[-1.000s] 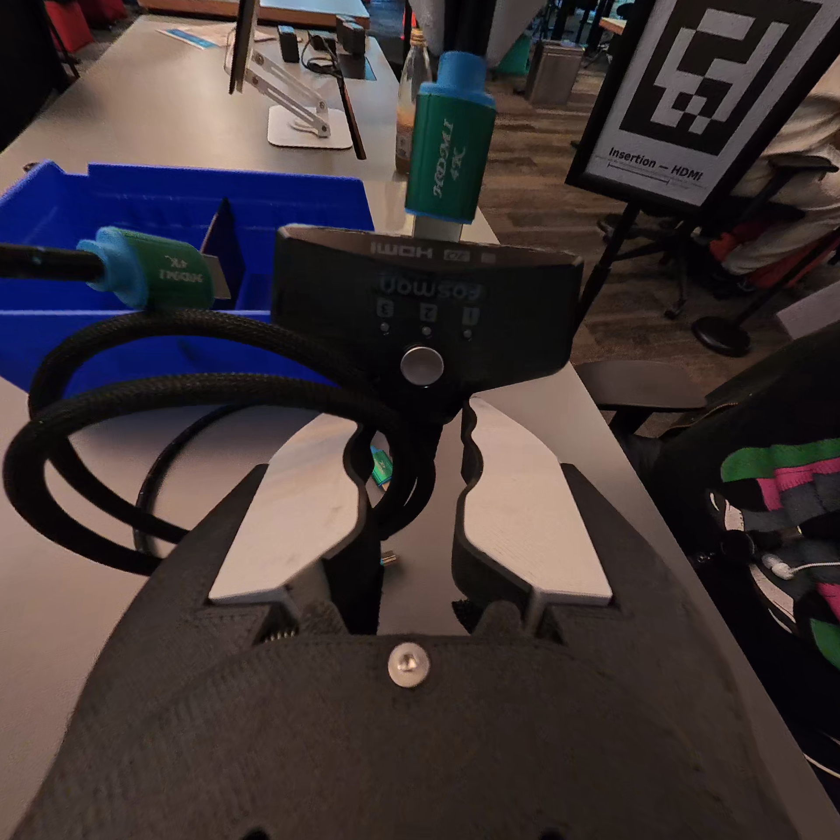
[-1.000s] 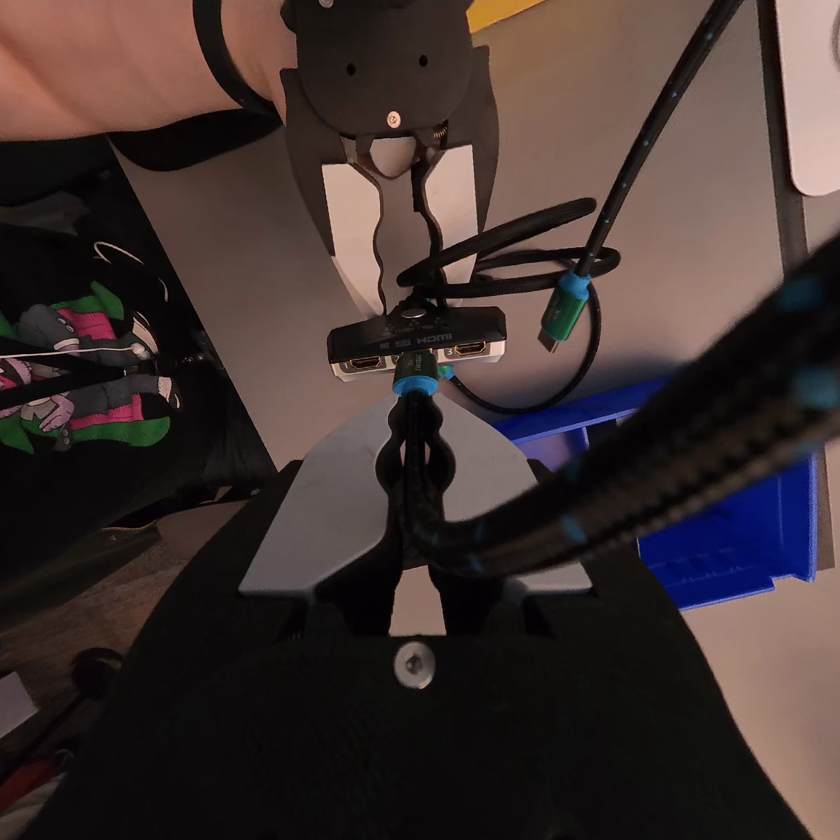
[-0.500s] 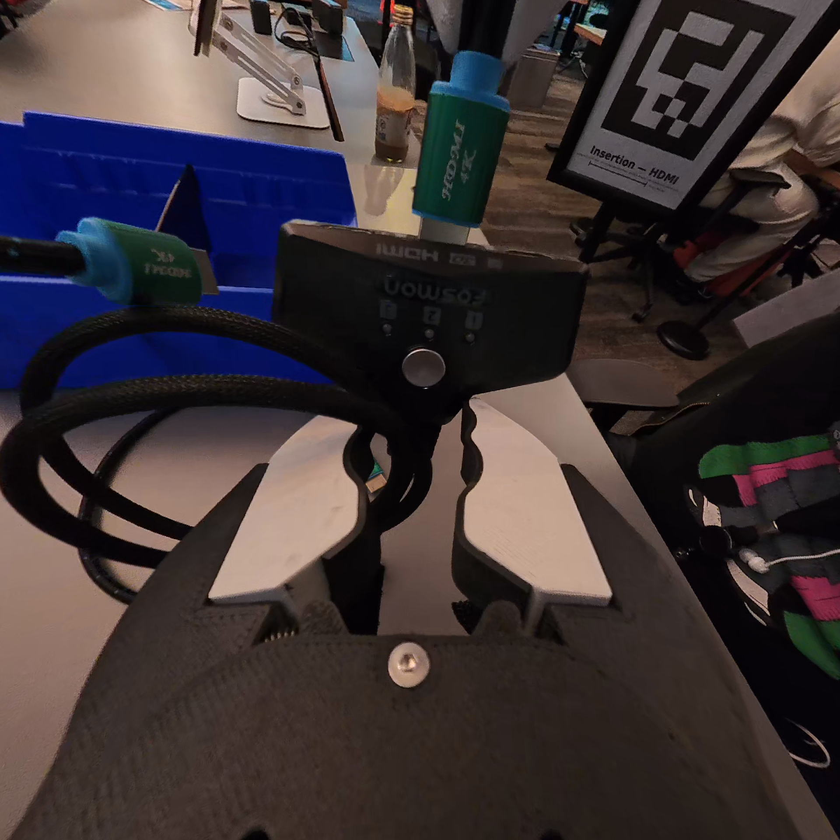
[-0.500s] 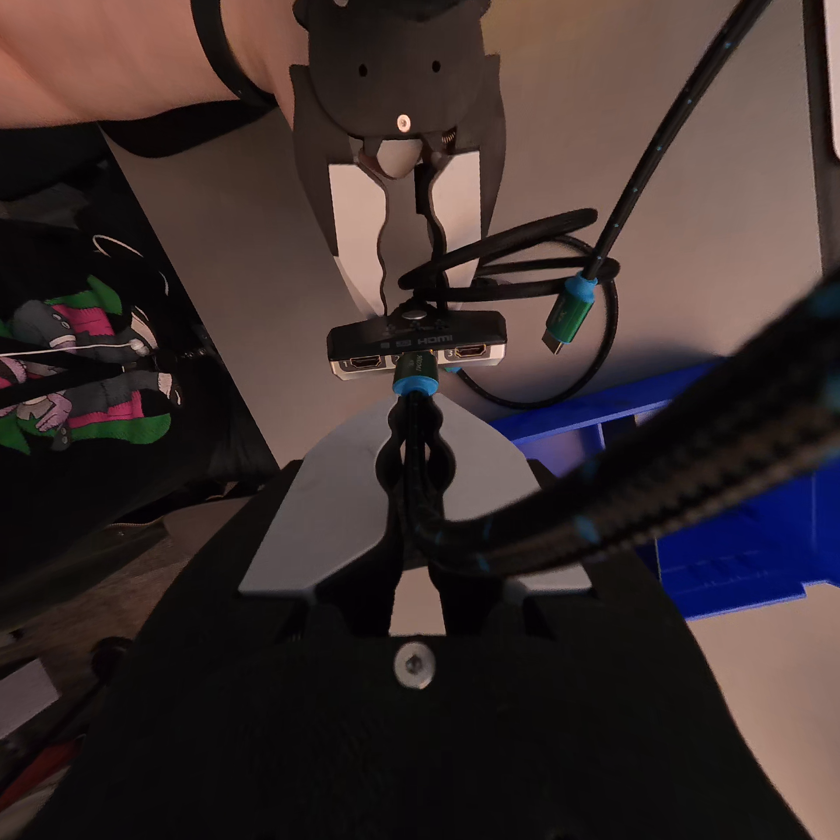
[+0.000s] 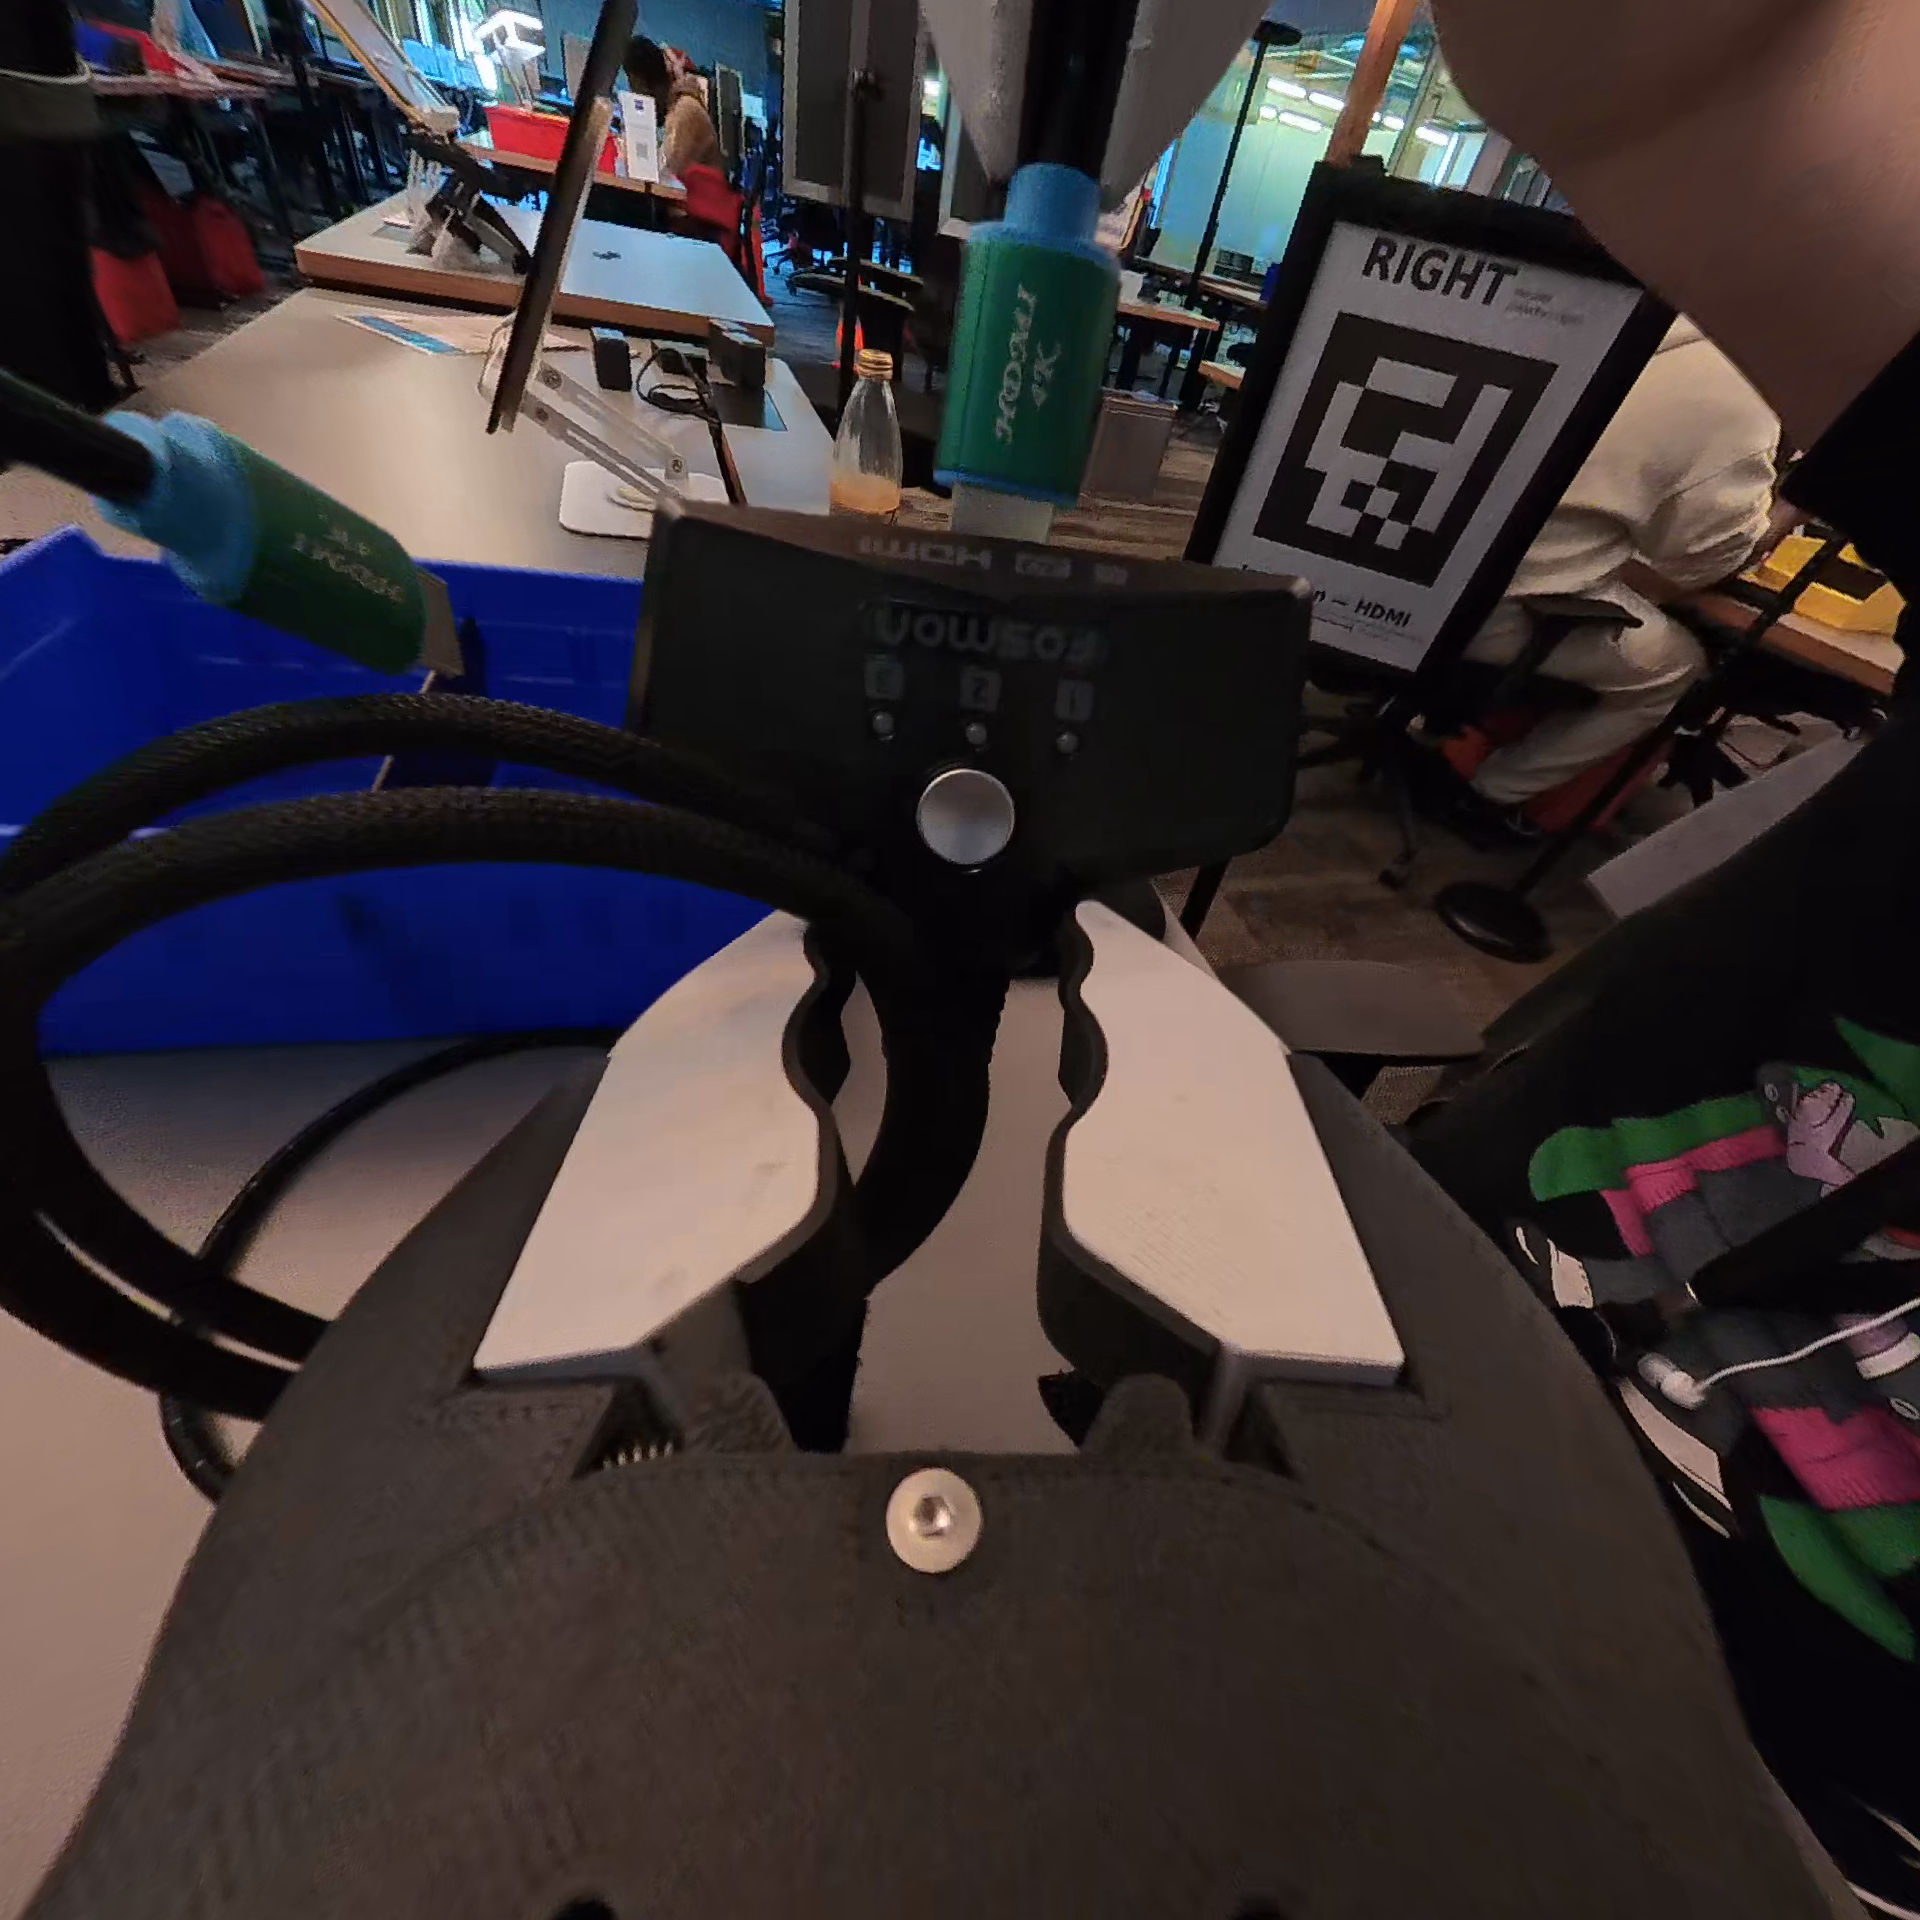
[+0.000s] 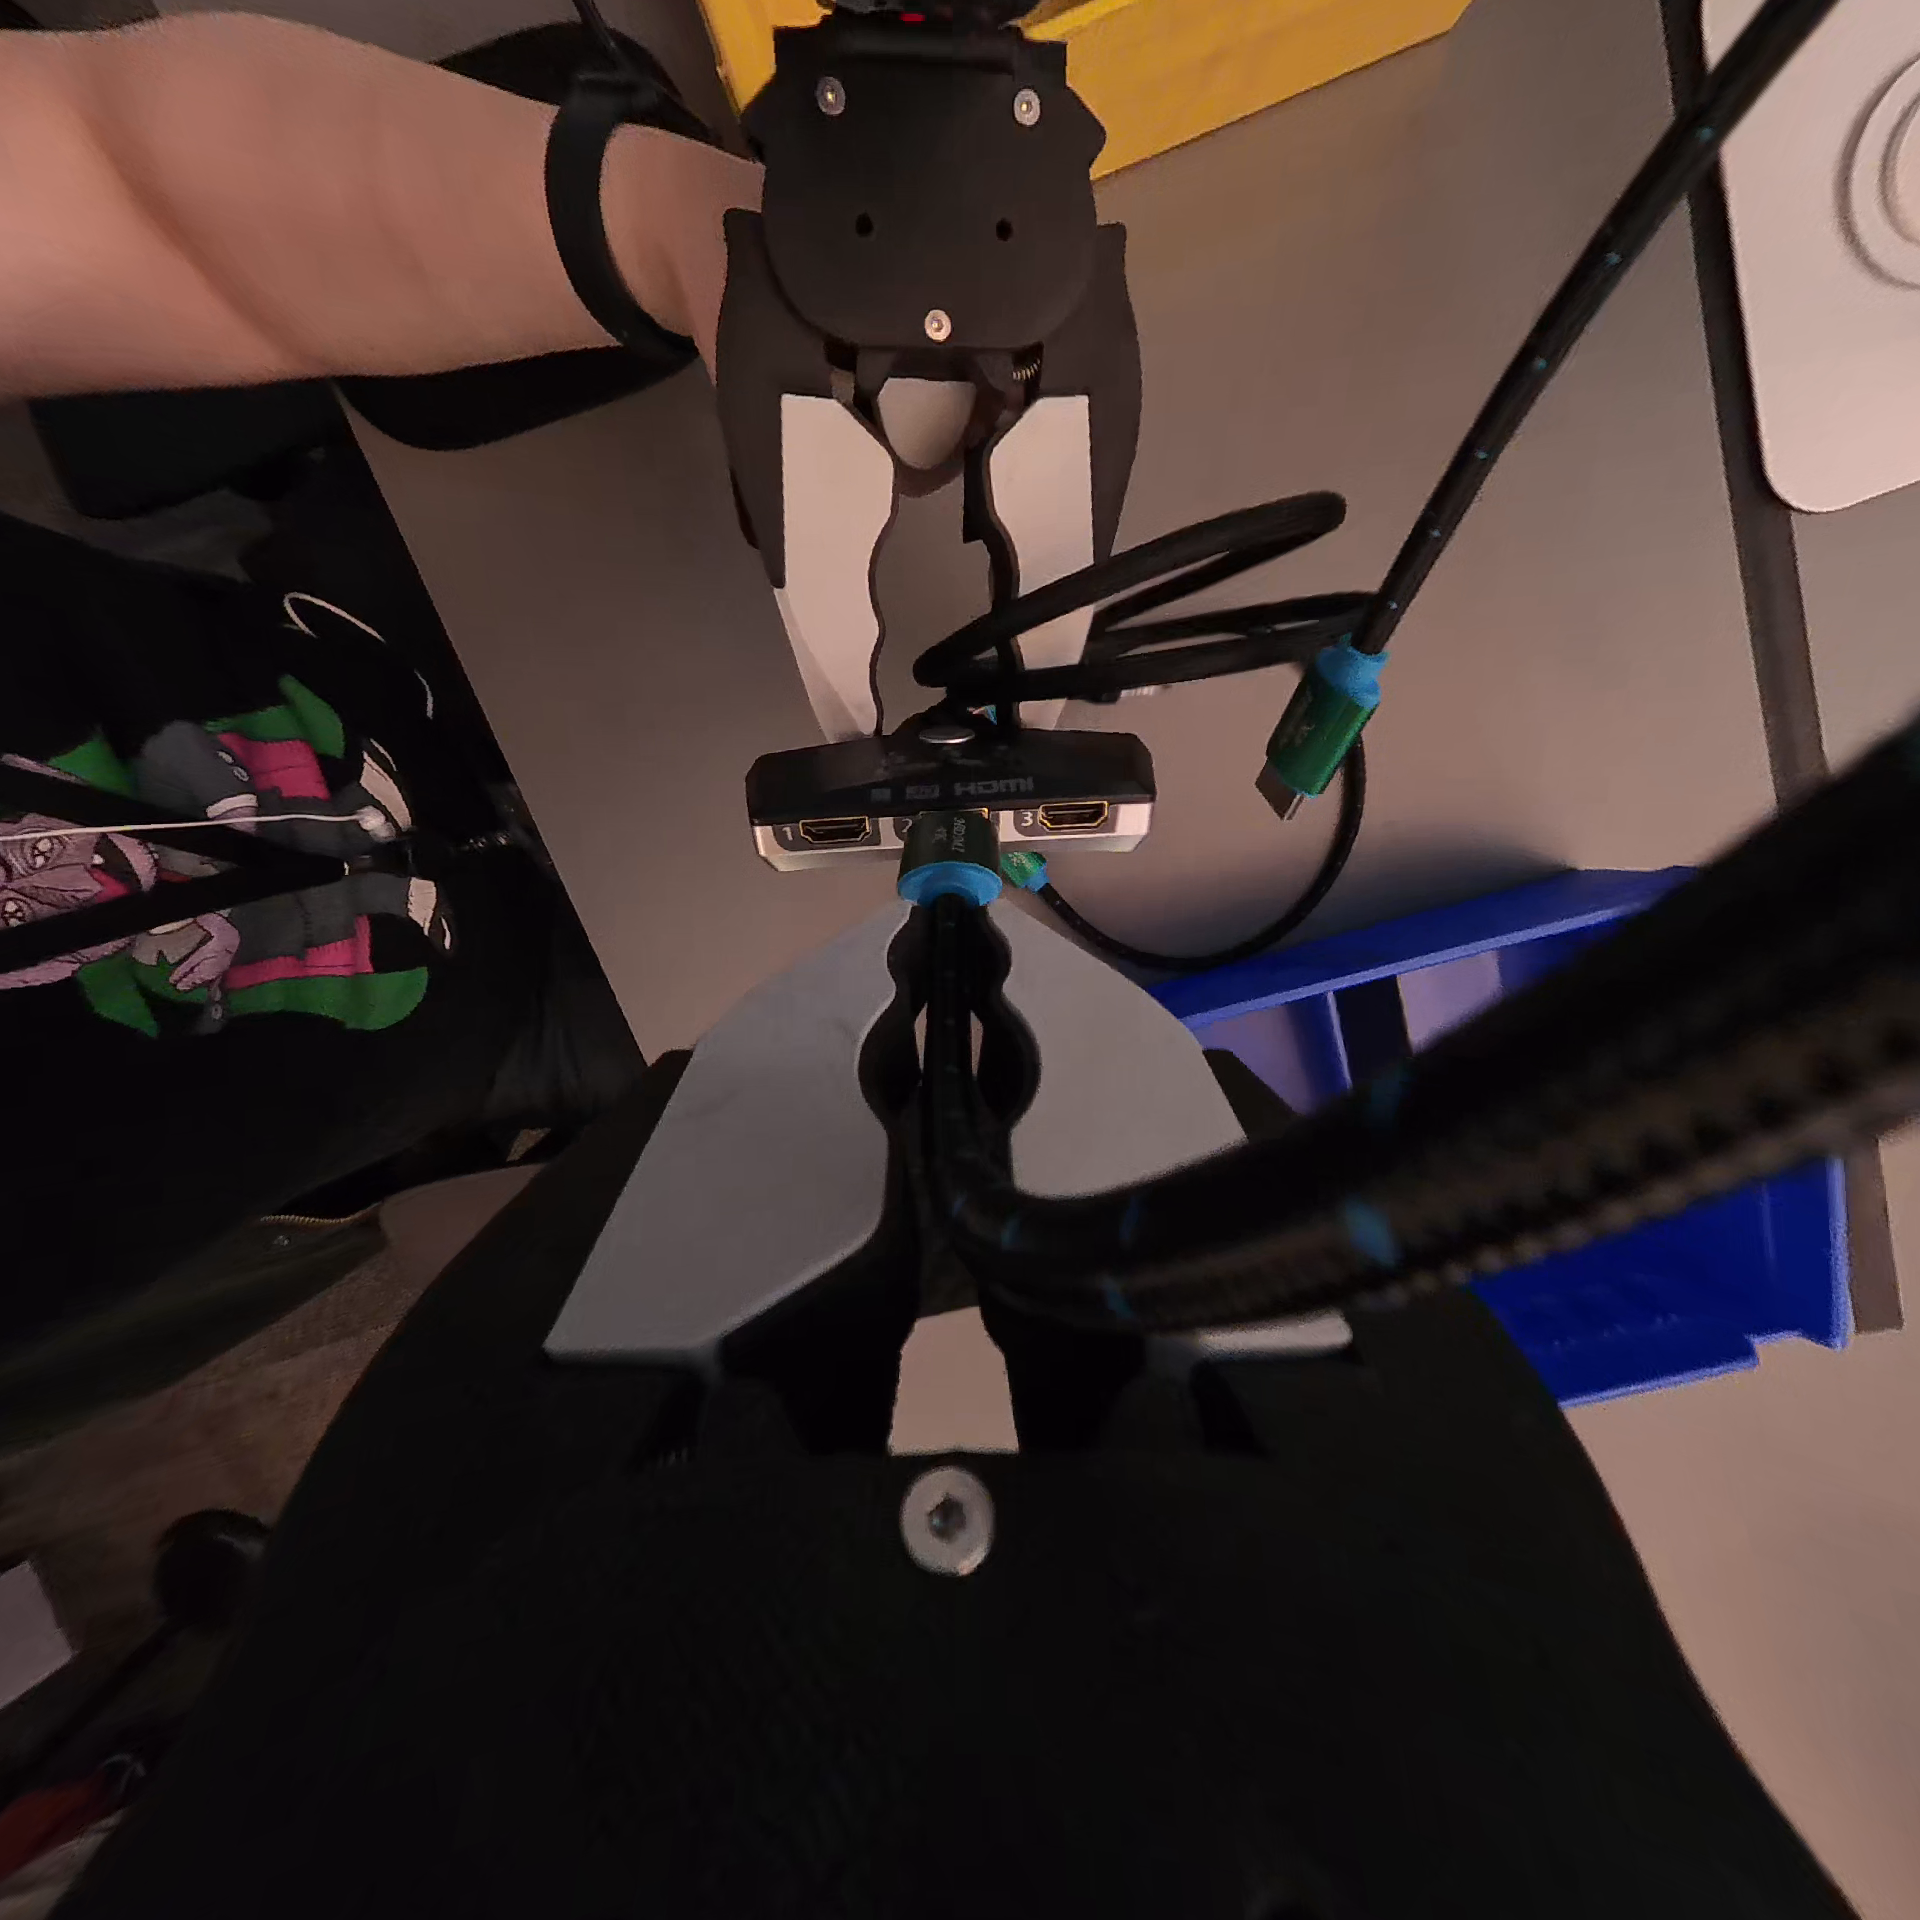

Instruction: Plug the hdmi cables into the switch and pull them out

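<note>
The black HDMI switch (image 5: 966,686) is held above the table by my left gripper (image 5: 945,935), which is shut on the thick black cable stem at the switch's rear. A green HDMI plug (image 5: 1023,384) with a blue collar sits in the middle port, and a short piece of its metal tip shows. My right gripper (image 6: 945,925) is shut on that plug's braided cable just behind the collar. In the right wrist view the switch (image 6: 951,795) shows its two outer ports empty. A second green plug (image 6: 1320,727) hangs free beside the switch and also shows in the left wrist view (image 5: 301,561).
A blue bin (image 5: 260,831) stands on the grey table (image 6: 1351,364) just beyond the switch. Black cable loops (image 5: 312,831) hang to the left of my left gripper. A framed marker sign (image 5: 1403,447) stands to the right, off the table. A bottle (image 5: 868,436) and a monitor stand (image 5: 613,457) are farther back. The tips of one gripper are about 9 centimeters away from the tips of the other.
Both grippers and the switch have risen together, and the left view has tilted up to show more of the room. The plug stays in the middle port. The free plug now droops more.
</note>
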Available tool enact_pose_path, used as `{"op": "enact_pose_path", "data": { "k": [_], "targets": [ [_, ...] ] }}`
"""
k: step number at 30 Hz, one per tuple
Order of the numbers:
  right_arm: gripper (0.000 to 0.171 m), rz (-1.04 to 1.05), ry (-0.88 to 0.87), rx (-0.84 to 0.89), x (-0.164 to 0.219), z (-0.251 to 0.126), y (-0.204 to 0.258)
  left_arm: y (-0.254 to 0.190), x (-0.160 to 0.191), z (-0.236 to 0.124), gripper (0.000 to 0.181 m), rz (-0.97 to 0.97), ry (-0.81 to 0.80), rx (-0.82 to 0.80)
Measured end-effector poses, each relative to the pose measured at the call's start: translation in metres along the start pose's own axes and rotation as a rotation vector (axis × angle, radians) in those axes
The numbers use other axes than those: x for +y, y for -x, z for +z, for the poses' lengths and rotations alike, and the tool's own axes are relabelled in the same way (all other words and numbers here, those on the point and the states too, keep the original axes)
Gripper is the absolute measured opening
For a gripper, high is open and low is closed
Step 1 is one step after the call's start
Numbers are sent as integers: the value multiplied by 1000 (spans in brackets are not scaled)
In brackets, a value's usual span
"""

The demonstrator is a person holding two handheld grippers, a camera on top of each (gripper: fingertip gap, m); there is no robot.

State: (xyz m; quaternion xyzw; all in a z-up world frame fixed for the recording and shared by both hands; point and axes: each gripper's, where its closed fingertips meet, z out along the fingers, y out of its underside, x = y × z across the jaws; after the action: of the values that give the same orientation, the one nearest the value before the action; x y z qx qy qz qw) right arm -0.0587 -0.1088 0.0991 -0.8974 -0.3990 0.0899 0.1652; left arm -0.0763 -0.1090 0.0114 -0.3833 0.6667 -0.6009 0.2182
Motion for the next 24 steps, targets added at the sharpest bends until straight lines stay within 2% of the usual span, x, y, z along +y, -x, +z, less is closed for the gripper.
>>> {"op": "enact_pose_path", "data": {
  "k": [7, 11, 12, 13, 15, 18, 24],
  "targets": [
    [8, 4, 1, 37, -4, -8, 6, -2, -7, 6, 46, -45, -82, 23],
    [8, 11, -3, 31, 2, -7, 7, -1, -5, 18, 72, -130, -174, 61],
    [8, 20, 3, 19, 6, -4, 9, -4, -1, 24, 73, -139, -158, 81],
    [8, 24, 16, 11, 10, -1, 9, -7, 3, 30, 71, -130, -129, 94],
    [8, 28, 40, -9, 19, 6, 11, -12, 12, 39, 41, -61, -51, 77],
    [9, 30, 25, -3, 21, 7, 9, -5, 15, 43, 39, -5, 7, -16],
    [9, -35, -62, 26, 15, -1, 9, -2, 3, 28, 39, 44, -81, -65]
  ]
}}
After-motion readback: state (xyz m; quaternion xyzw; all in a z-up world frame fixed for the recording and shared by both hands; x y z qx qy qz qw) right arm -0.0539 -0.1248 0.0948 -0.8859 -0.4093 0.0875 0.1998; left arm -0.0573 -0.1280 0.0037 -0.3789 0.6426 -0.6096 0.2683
